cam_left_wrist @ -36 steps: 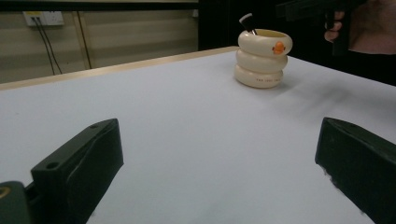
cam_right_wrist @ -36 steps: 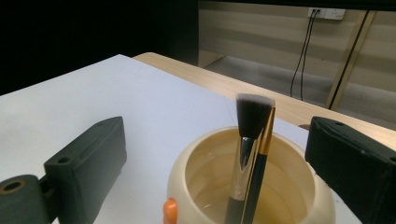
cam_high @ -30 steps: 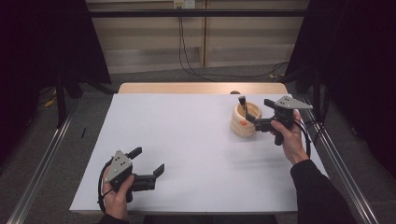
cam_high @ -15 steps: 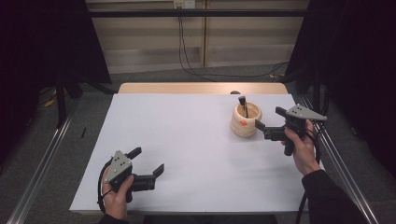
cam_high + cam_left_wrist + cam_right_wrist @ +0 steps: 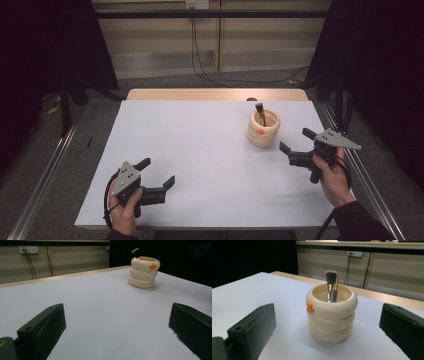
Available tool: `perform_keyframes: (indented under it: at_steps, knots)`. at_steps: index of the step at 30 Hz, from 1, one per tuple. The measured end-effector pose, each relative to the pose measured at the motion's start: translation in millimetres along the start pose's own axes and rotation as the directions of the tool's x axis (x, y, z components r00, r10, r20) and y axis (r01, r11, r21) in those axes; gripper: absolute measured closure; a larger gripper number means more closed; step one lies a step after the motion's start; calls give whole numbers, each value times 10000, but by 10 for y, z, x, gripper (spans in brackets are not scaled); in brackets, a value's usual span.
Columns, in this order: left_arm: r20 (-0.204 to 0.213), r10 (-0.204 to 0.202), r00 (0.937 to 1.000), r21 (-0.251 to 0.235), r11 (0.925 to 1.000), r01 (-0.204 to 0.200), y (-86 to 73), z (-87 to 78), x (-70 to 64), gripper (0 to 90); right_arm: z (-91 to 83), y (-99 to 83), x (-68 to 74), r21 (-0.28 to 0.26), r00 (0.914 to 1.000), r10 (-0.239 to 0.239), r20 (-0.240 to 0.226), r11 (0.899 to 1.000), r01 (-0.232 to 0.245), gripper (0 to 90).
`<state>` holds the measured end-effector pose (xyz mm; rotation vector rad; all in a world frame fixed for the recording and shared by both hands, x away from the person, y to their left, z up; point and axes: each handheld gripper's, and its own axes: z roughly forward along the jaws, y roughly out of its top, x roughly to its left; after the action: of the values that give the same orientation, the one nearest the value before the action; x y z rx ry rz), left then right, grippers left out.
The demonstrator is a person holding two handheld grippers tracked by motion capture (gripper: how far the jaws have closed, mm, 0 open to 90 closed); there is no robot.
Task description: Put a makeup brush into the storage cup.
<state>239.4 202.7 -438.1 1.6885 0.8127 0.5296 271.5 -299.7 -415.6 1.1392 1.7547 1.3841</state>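
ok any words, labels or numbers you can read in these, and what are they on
Small dark print on the bottom ring of the cream holder: too blurred to read in the right gripper view, too small in the left gripper view.
The orange bump on its top ring: a plain knob, no lettering that I can make out.
Makeup brush, left gripper, right gripper and wall sockets: no legible text.

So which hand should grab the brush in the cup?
Probably the right. The right gripper is open beside the cream ringed cup holding the makeup brush, facing it. The left gripper sits far across the table.
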Motion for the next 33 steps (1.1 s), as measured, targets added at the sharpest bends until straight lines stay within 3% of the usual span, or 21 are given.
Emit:
perform_keyframes:
  at_steps: [11,14,19,21,33]
  knots:
    - [-94,47,9999,-55,10000,-47,-5,-49,-11,10,-329,-222,87,24,9993,146,331,9999,-147,5]
    - [-114,49,9999,-51,10000,-49,-11,-68,-7,10,-398,-305,102,234,9993,-135,347,9996,127,5]
    - [-93,12,10000,-107,9999,-13,-19,-100,-13,9,-554,-356,101,208,9983,41,588,9998,-53,6]
    - [-169,15,9999,-110,9999,-17,-19,-107,-21,9,-611,-412,105,360,9989,72,468,9993,-89,4]
    - [-145,49,9999,-225,9997,-52,-7,-118,2,8,-674,-455,90,157,9989,90,457,9998,-98,1]
